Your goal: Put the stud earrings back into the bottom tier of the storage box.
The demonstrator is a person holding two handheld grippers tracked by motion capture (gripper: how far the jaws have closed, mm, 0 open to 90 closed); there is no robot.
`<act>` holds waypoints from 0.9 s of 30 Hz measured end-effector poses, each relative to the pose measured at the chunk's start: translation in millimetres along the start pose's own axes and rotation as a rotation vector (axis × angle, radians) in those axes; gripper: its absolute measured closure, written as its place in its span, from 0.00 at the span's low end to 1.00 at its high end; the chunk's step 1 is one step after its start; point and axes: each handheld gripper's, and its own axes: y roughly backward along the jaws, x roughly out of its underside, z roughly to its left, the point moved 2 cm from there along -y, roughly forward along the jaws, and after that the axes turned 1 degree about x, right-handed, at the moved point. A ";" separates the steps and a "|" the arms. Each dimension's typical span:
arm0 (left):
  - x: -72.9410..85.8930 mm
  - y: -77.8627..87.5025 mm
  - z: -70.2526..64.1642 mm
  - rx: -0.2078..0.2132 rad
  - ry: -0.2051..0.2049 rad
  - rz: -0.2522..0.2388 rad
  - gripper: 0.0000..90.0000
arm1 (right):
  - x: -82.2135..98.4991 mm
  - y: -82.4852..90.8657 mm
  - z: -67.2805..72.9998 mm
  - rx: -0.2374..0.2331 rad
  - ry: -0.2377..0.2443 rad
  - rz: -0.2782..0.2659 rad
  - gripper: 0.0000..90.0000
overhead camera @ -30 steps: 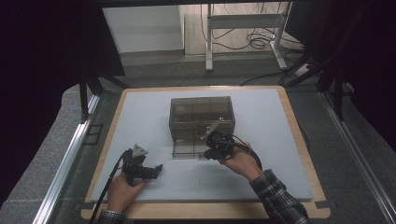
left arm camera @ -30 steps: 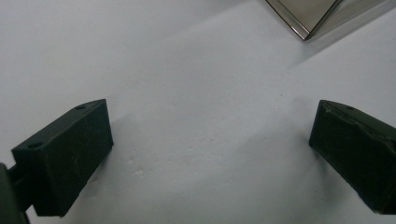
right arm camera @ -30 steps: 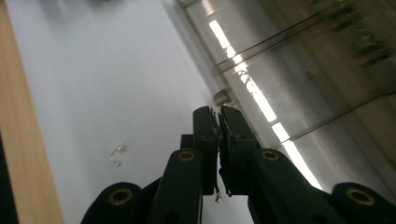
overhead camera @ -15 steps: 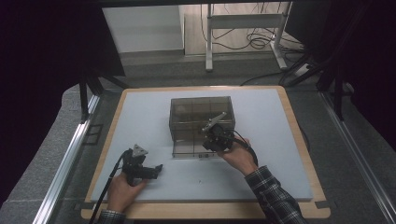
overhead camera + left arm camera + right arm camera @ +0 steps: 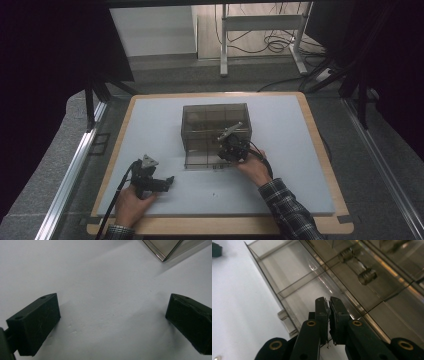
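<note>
Right tool point(image 5: 231, 145) advancing onto organizer box point(image 5: 215, 122), jaws together; left tool point(image 5: 112, 322) resting on desk point(image 5: 280, 190), jaws apart; box rigid, slippery, grip drawer tab point(image 5: 282, 314).

A metal stand point(image 5: 260, 30) and loose cables point(image 5: 270, 45) occupy the floor point(image 5: 165, 67) behind.

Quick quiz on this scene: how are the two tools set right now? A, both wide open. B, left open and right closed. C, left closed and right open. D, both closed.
B: in the left gripper view the left tool has its jaws spread far apart over the bare white table, while the right tool has its jaws pressed nearly together above the open drawer of the smoky clear plastic box.
</note>
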 end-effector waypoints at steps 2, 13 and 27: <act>0.0 0.0 0.0 0.000 0.000 0.000 0.00 | 1.7 -2.9 -1.5 0.001 -0.006 0.005 0.93; 0.0 0.0 0.0 0.000 0.000 0.000 0.00 | 1.5 -5.4 -4.7 -0.005 -0.021 -0.008 0.89; 0.0 -0.1 0.0 0.000 0.000 -0.002 0.00 | -1.8 14.9 1.8 -0.034 -0.037 -0.013 0.85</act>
